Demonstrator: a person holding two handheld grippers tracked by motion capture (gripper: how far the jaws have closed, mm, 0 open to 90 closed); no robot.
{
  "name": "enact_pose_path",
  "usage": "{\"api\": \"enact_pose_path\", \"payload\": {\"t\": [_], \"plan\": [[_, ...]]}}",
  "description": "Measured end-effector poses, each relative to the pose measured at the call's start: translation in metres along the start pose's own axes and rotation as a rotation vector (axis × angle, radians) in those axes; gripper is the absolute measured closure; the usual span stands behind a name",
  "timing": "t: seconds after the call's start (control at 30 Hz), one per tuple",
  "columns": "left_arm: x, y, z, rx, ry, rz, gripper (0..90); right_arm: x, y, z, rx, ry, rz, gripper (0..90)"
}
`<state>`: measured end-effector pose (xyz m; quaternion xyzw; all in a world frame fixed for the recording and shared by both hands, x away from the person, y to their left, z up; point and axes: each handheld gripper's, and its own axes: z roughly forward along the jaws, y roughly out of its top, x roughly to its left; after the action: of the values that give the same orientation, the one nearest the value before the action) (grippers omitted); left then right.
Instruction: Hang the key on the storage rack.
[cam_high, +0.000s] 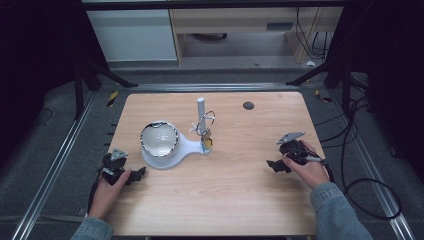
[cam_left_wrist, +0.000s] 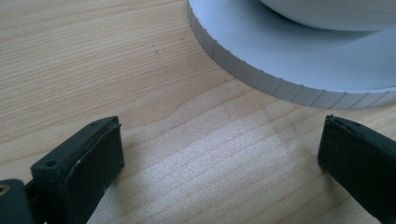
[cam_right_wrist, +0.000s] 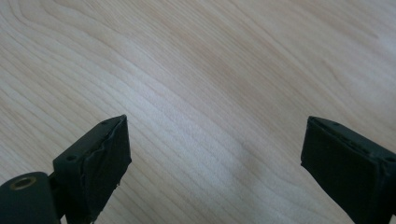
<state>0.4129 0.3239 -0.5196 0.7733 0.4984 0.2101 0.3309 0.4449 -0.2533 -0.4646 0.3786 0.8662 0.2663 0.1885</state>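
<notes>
A white stand base (cam_high: 192, 146) lies mid-table, carrying a shiny metal bowl (cam_high: 159, 138) on its round end and an upright white post (cam_high: 200, 108) on its narrow end. A metal ring (cam_high: 205, 123) with a small yellowish tag hangs on the post. My left gripper (cam_high: 139, 174) rests on the table just left of the base, open, with nothing between its jaws; the base's ribbed rim (cam_left_wrist: 261, 79) lies right ahead of it. My right gripper (cam_high: 273, 165) rests at the table's right side, open over bare wood (cam_right_wrist: 210, 93).
A small dark round grommet (cam_high: 248, 105) sits in the tabletop at the back right. Cables (cam_high: 370, 195) trail off the right edge. The wooden table (cam_high: 225, 200) ends in metal frame rails on both sides.
</notes>
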Motion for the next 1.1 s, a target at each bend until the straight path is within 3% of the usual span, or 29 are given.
{"api": "enact_pose_path", "payload": {"t": [0.17, 0.5, 0.8, 1.1], "plan": [[0.0, 0.0, 0.0, 0.0, 0.001, -0.001, 0.0, -0.01, -0.015, 0.007, -0.002, -0.021, 0.047, 8.8], [0.0, 0.0, 0.0, 0.0, 0.001, -0.001, 0.0, -0.03, -0.024, 0.016, -0.027, -0.044, 0.129, 8.8], [0.0, 0.0, 0.0, 0.0, 0.001, -0.001, 0.0, -0.033, -0.031, 0.023, -0.05, -0.027, 0.18, 7.3], [0.0, 0.0, 0.0, -0.001, 0.001, -0.001, 0.0, -0.029, -0.038, 0.027, -0.127, -0.045, 0.196, 2.6]]}}
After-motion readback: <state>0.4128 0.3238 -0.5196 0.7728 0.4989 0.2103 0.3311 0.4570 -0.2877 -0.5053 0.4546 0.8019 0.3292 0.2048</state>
